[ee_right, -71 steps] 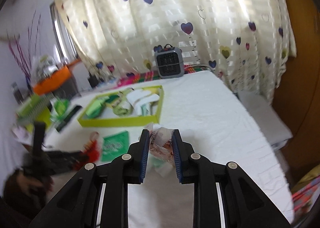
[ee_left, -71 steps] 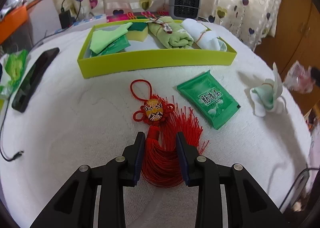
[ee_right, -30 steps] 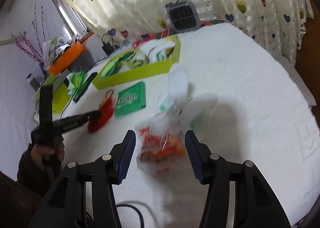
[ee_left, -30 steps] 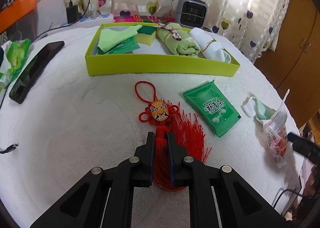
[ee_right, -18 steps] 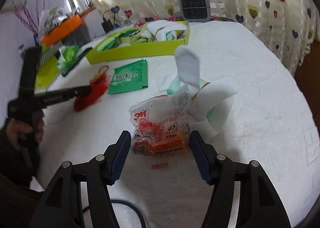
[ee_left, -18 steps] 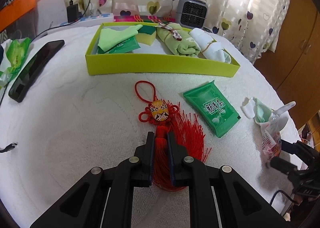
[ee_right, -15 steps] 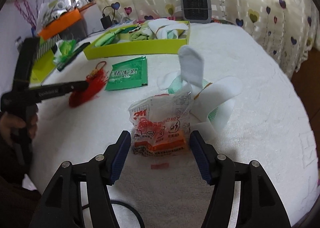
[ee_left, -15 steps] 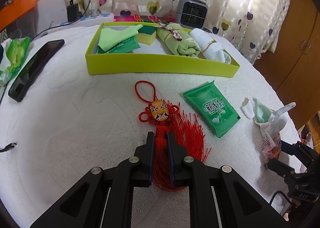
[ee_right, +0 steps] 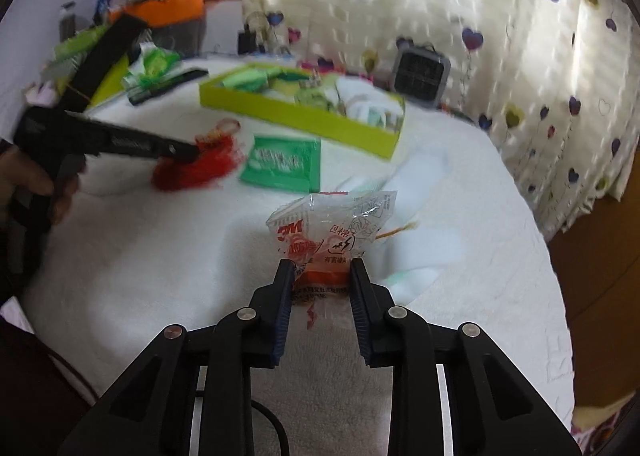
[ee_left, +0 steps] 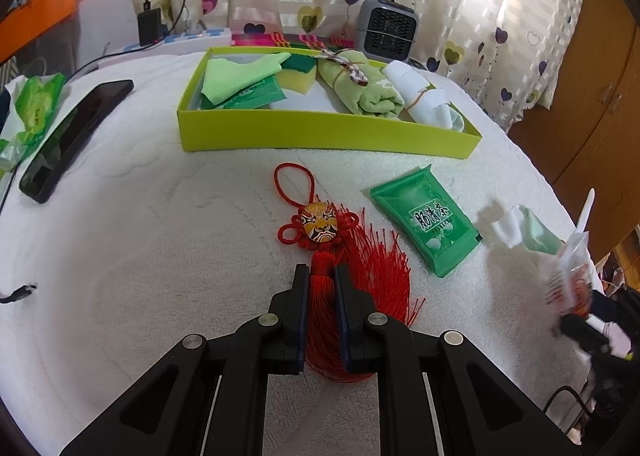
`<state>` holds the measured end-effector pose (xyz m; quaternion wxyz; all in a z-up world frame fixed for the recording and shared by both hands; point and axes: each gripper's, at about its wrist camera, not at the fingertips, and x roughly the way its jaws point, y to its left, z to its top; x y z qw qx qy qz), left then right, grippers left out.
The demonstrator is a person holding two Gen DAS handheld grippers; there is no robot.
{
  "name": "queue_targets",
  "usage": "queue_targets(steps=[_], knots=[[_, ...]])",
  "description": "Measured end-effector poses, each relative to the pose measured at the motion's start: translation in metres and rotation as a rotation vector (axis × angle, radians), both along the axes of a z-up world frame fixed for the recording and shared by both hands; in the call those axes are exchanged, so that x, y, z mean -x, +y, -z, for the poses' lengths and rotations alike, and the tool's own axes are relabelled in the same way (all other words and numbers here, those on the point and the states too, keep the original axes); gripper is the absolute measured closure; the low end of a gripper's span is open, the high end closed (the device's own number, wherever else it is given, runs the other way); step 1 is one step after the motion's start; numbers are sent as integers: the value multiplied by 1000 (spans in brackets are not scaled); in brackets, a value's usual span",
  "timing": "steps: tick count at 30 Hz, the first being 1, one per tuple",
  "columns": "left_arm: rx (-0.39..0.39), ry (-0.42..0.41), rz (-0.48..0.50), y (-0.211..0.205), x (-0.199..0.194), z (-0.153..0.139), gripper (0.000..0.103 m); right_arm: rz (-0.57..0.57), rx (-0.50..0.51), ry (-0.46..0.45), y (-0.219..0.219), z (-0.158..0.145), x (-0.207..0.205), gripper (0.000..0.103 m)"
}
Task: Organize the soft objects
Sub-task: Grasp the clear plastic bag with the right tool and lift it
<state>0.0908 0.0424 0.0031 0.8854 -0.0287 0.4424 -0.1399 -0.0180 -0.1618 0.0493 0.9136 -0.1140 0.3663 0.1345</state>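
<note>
My left gripper is shut on the red tassel of a knot ornament with a painted mask face, lying on the white towel-covered table. A green packet lies to its right. The yellow-green tray behind holds folded cloths, a sponge and rolled towels. My right gripper is shut on a clear 3M packet with orange contents, lifted above the table; it also shows in the left wrist view. A white and green cloth lies at the right edge.
A black phone and a green wrapper lie at the left. A grey heater stands behind the tray. A cable end lies at the left edge. Curtains hang behind, a wooden cabinet at the right.
My right gripper has closed on the 3M packet and lifted it off the white cloth. My left gripper stays shut on the tassel in the same place.
</note>
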Motion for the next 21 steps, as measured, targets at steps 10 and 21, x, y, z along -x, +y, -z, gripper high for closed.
queue_targets(steps=[10, 21], knots=[[16, 5, -6, 3, 0, 2, 92, 4, -737, 81, -90, -34, -42, 74], [7, 4, -5, 1, -2, 2, 92, -7, -1201, 194, -110, 6, -66, 75]])
